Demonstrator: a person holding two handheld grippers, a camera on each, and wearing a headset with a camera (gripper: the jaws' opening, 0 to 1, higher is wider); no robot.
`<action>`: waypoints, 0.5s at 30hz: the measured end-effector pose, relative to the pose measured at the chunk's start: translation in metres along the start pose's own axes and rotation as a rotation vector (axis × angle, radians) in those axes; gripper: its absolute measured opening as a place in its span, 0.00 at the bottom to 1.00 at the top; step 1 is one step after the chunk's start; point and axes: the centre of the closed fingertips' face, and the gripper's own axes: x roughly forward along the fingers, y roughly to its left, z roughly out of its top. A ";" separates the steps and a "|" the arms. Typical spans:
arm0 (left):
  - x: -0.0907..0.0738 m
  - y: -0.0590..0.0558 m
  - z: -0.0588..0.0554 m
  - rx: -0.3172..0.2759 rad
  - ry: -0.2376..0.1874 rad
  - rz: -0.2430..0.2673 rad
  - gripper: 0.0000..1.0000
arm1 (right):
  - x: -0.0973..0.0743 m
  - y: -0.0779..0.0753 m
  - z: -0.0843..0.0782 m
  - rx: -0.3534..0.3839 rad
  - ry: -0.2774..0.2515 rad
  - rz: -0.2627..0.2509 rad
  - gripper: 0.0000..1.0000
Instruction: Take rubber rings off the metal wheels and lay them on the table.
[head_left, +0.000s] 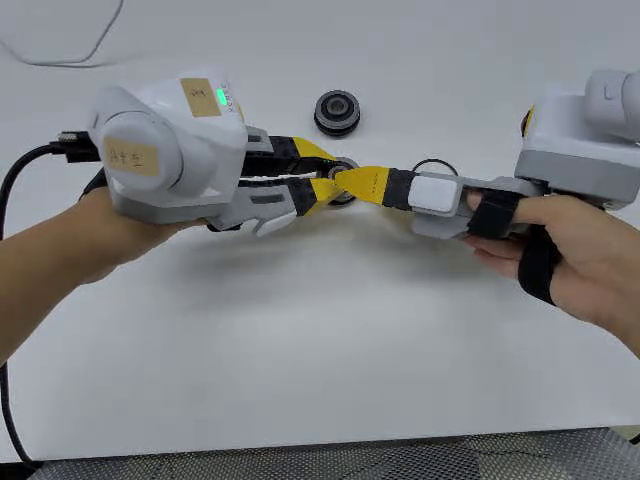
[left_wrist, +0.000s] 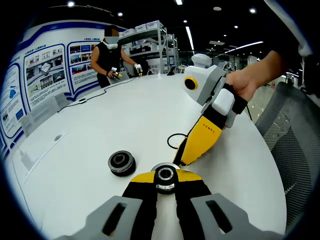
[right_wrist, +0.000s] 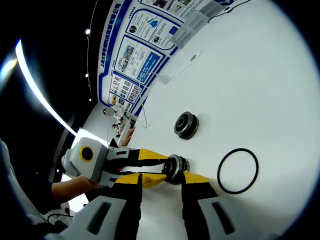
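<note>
My left gripper (head_left: 333, 188) (left_wrist: 165, 181) is shut on a metal wheel (head_left: 343, 183) (left_wrist: 165, 177) (right_wrist: 176, 169), held just above the white table (head_left: 300, 330); its rim looks bare and silvery. Facing it from the right, my right gripper (head_left: 347, 181) (right_wrist: 167, 178) has its yellow jaws apart with the tips at that wheel; the same gripper (left_wrist: 183, 157) also appears in the left gripper view. A loose black rubber ring (head_left: 435, 166) (right_wrist: 238, 170) (left_wrist: 172, 141) lies flat on the table beside the right gripper. A second wheel (head_left: 337, 111) (left_wrist: 122, 162) (right_wrist: 186, 125), with a black outer ring, rests farther back.
A thin cable (head_left: 60, 55) crosses the table's far left corner, and a thick black cable (head_left: 20, 170) runs from the left gripper. The table's front edge (head_left: 320, 445) is close to me. A person (left_wrist: 110, 52) works at the far end of the table.
</note>
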 end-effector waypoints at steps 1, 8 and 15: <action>0.000 0.000 0.000 0.000 0.000 0.000 0.12 | 0.000 0.000 0.000 0.001 -0.001 0.000 0.32; 0.000 0.000 0.000 0.002 0.000 0.000 0.12 | 0.000 -0.002 0.000 0.003 -0.008 -0.015 0.30; 0.000 0.000 0.000 0.004 0.002 0.001 0.12 | -0.002 -0.003 0.003 0.007 -0.018 -0.032 0.26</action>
